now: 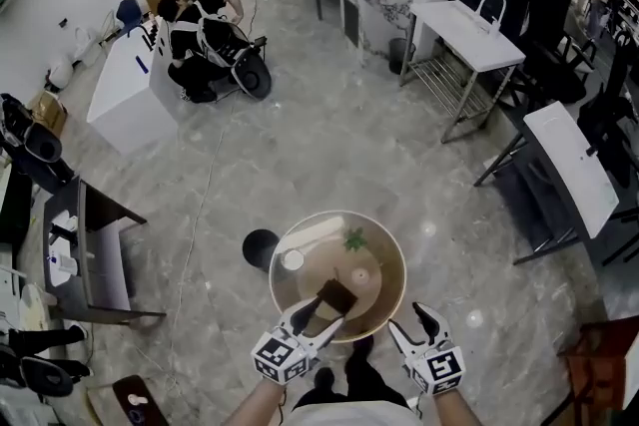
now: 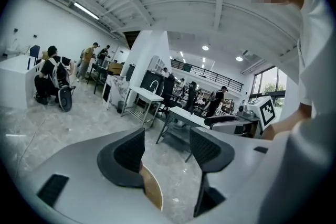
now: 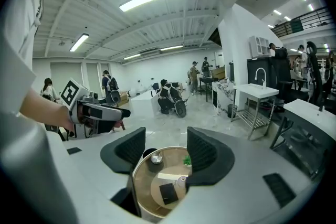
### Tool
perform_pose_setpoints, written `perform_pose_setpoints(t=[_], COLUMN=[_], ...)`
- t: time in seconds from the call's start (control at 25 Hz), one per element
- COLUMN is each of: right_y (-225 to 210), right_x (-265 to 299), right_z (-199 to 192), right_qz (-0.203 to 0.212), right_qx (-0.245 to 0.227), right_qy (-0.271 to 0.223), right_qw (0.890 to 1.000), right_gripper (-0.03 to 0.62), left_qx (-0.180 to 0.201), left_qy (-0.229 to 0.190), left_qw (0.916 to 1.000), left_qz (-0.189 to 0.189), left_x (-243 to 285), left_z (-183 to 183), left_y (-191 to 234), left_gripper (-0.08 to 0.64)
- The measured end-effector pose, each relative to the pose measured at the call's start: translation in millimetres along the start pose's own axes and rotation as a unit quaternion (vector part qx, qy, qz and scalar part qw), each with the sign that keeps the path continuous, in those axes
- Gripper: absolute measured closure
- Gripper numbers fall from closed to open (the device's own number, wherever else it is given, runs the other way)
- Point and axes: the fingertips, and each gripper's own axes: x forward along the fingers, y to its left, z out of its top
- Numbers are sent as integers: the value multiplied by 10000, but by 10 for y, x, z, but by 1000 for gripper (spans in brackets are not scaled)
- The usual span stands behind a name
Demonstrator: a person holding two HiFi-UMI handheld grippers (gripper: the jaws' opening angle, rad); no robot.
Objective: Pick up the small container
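Left gripper (image 1: 315, 317) and right gripper (image 1: 412, 322) both spread and empty, at near edge of round table (image 1: 389, 309). Small container (image 1: 293, 259) untouched; whole pickup left.

small white container (image 1: 293, 259) — on round table (image 1: 387, 249), near left rim

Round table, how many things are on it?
4: a white container at the left, a green sprig at the far rim, a small white piece in the middle, a dark block at the near edge. Others may be hidden.
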Motion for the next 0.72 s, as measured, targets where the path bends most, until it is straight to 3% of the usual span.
perform_pose_setpoints(t=[0.32,0.72], right_y=[-335,-527], right_x=[526,1110], right_z=[-228,-585], right_qz=[594,871], right_qx=[44,69], right_qy=[267,576], right_qw=[9979,9945], right_gripper=[334,336], left_qx=[-206,-396], left_qy=[165,408], left_qw=[9982,9962], left_qz=[542,663], left_x=[344,694], left_z=[-185,-513], left_y=[326,692], left_gripper=[290,290])
